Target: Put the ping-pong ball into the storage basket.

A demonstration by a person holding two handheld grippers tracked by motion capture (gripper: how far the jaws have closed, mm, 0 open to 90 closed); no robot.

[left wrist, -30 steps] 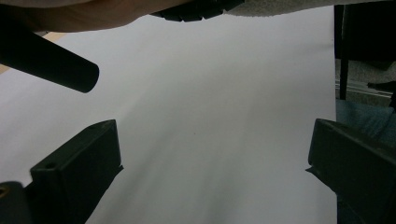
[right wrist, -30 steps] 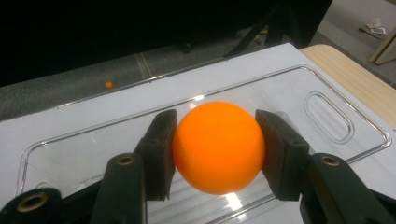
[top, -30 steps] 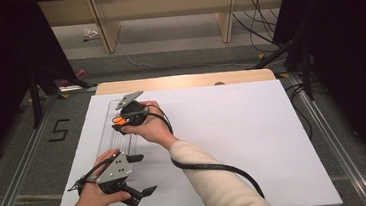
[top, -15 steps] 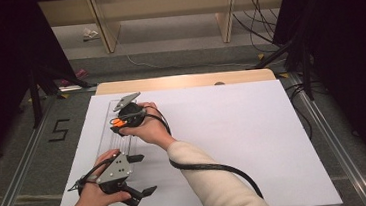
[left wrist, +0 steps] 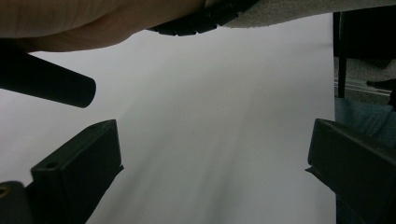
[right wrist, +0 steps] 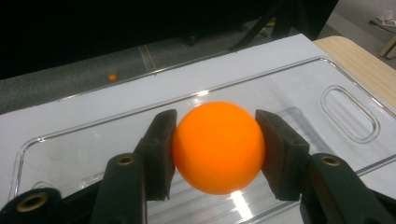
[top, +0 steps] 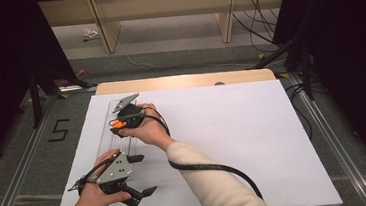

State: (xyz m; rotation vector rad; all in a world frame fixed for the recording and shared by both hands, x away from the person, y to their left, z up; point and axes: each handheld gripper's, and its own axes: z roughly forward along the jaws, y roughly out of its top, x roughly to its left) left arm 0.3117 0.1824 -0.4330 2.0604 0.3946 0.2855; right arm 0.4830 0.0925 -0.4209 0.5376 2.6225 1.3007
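Orange and round, the ball [right wrist: 217, 147] sat at the centre of the right gripper view, clamped between the two black jaws of the right gripper [right wrist: 215, 148], whose pads pressed on its left and right sides. Behind and under it lay a clear plastic tray [right wrist: 299, 93], stretching across the middle of that frame on the white sheet [right wrist: 93, 112]. A small orange speck [right wrist: 112, 77] lay on the dark floor in the upper left; it was too small to say what it was.

In the high view the right gripper [top: 118, 123] was left of centre, over the clear tray [top: 106, 124] near the sheet's left edge, with the ball [top: 117, 123] as an orange spot at its tip. The left gripper [top: 141, 194] was at the lower left of the frame, resting low over the white sheet [top: 233, 128]. In the left gripper view its jaws stood wide apart, with nothing between them but the bare sheet.
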